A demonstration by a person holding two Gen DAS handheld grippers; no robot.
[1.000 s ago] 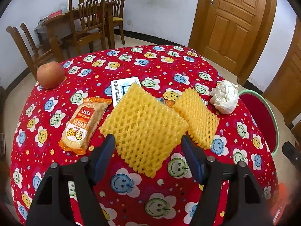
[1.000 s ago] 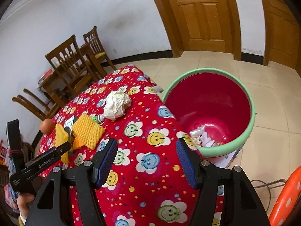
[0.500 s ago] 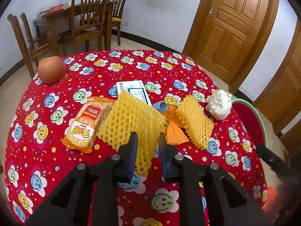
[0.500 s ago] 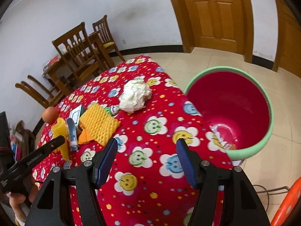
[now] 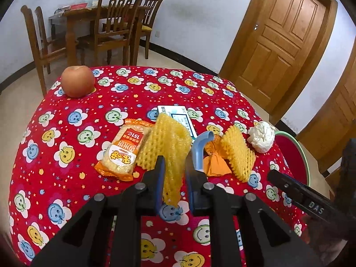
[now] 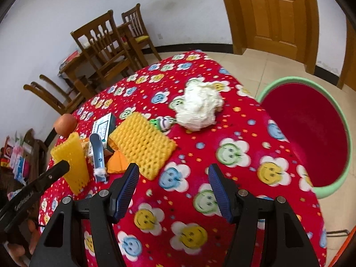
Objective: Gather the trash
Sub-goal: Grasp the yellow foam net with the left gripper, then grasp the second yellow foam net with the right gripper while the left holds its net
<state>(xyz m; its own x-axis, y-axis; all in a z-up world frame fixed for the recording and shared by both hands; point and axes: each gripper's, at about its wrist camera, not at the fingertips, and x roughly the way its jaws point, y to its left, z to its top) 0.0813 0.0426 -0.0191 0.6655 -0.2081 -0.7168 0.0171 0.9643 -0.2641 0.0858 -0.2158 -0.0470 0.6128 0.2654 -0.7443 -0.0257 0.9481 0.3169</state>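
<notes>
Lifted off the red tablecloth (image 5: 73,146) since the earlier frame, the yellow foam net (image 5: 171,153) now stands on end at lower centre, long axis near upright, pinched by the left gripper (image 5: 174,171); the right gripper (image 6: 173,184) gapes empty, jaws apart, over the cloth.

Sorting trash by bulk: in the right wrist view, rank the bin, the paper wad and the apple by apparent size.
1. bin
2. paper wad
3. apple

The apple lies farthest from the camera, so its true size is uncertain.
</notes>
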